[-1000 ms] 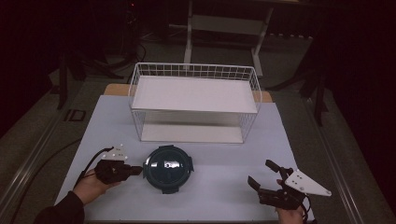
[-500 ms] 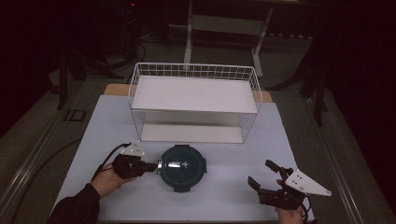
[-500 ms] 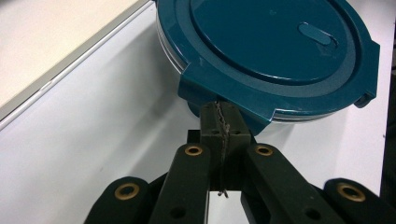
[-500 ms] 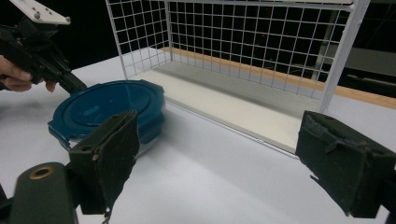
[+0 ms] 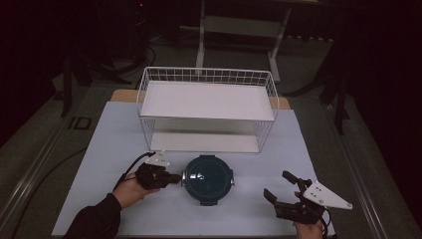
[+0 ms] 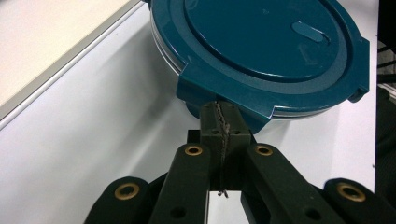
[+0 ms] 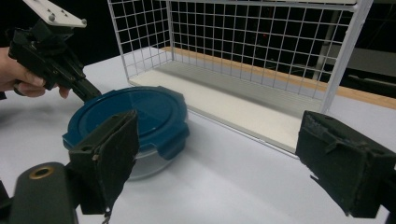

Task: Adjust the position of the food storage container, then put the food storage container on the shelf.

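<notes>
A round container with a dark teal clip-on lid [image 5: 207, 179] sits on the white table in front of the wire basket. My left gripper [image 5: 175, 178] is shut, and its closed tips press against the lid's left clasp. In the left gripper view the lid [image 6: 266, 42] lies just past my left gripper [image 6: 219, 122], whose jaws are pressed together with nothing between them. My right gripper [image 5: 277, 185] stands open near the front right, apart from the container. In the right gripper view the container [image 7: 128, 119] lies beyond the left pad [image 7: 109, 154], with the left gripper [image 7: 86, 91] touching its far side.
A white wire basket [image 5: 206, 74] with a white shelf board stands behind the container, its open mesh wall [image 7: 261, 42] close to it. The white table cover [image 5: 114, 134] ends at wooden edges, with dark floor and stands around.
The left gripper has moved right with its shut tips against the container, and the container has slid right along the table. The right gripper has stayed where it was, open.
</notes>
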